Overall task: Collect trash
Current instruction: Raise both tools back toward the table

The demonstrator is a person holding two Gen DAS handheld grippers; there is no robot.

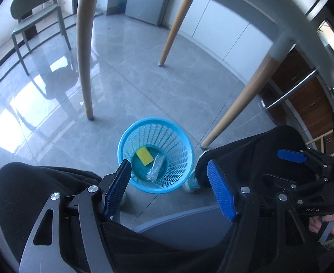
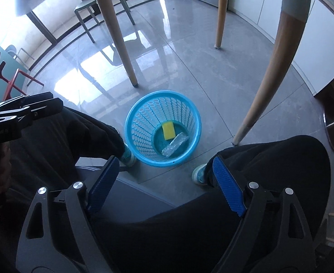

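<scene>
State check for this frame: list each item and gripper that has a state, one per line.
Blue basket: upright on the floor, holding two items.
Yellow sponge: lying flat at the basket bottom.
Clear plastic wrapper: crumpled, lying in the basket beside the sponge.
Left gripper: open, nothing between its pads.
Right gripper: open, empty.
</scene>
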